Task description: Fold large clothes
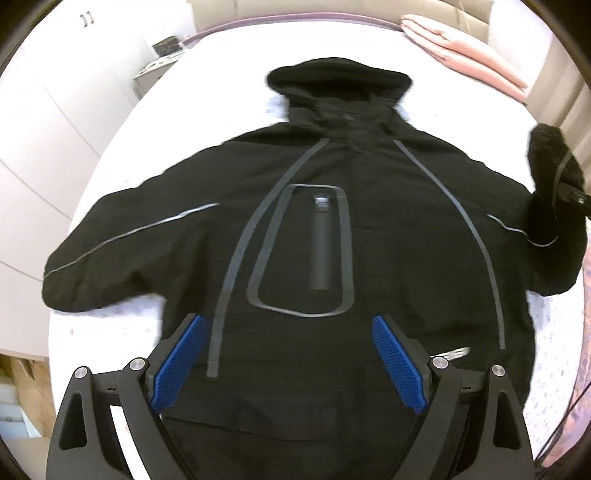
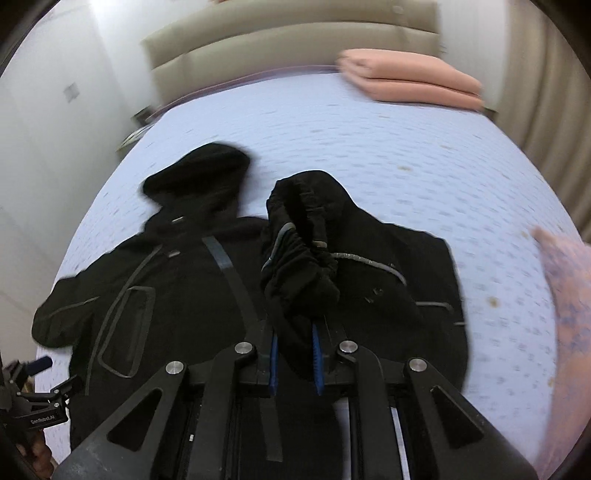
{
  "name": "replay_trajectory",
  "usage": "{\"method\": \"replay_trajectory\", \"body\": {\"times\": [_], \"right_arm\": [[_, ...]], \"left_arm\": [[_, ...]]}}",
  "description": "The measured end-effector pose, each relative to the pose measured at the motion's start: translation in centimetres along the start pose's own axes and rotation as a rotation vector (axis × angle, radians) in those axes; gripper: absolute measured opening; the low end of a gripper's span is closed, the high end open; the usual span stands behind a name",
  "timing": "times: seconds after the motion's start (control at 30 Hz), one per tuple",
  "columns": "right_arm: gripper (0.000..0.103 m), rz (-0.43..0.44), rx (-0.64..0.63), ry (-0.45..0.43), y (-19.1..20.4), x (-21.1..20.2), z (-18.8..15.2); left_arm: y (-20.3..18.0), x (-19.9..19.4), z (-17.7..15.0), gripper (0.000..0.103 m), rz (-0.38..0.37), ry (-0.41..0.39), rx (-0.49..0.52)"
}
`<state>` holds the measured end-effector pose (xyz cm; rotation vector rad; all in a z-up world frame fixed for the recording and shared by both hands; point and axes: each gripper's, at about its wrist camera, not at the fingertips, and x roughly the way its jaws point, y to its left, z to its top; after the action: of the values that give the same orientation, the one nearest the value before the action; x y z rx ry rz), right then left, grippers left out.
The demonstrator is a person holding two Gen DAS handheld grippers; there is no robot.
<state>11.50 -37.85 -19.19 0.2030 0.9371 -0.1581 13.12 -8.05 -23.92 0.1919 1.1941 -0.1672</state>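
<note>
A pale bedsheet (image 1: 122, 155) fills our left wrist view, a black jacket (image 1: 369, 236) spread on it, hood toward the headboard (image 1: 332, 9). Our left gripper (image 1: 288, 360) hangs above the hem, jaws wide, nothing between them. In the right wrist view, our right gripper (image 2: 295, 354) clamps the jacket's cuff (image 2: 295, 258) (raised off the sheet).

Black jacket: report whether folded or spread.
Mostly spread: black jacket lies flat on the bed; one sleeve cuff lifted by the right gripper.
</note>
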Motion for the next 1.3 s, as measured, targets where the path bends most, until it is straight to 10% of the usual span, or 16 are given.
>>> {"method": "replay_trajectory", "body": {"times": [0.63, 0.77, 0.97, 1.2, 1.3], "right_arm": [[0.026, 0.083, -0.25, 0.293, 30.1, 18.2, -3.3], [0.056, 0.147, -0.203, 0.384, 29.7, 20.8, -5.5], [0.058, 0.245, -0.181, 0.253, 26.2, 13.1, -5.0], [0.068, -0.143, -0.018, 0.12, 11.4, 8.1, -5.5], [0.048, -0.257, 0.09, 0.15, 5.4, 9.6, -6.5]], "left_arm": [[15.5, 5.0, -3.2, 0.092, 0.018, 0.039, -0.166], [16.9, 6.7, -4.3, 0.092, 0.017, 0.057, -0.188], [16.9, 7.4, -2.8, 0.092, -0.083, 0.014, -0.203], [12.5, 9.1, 3.2, 0.092, -0.32, -0.067, -0.129], [10.3, 10.8, 5.4, 0.092, -0.43, -0.055, -0.102]]}}
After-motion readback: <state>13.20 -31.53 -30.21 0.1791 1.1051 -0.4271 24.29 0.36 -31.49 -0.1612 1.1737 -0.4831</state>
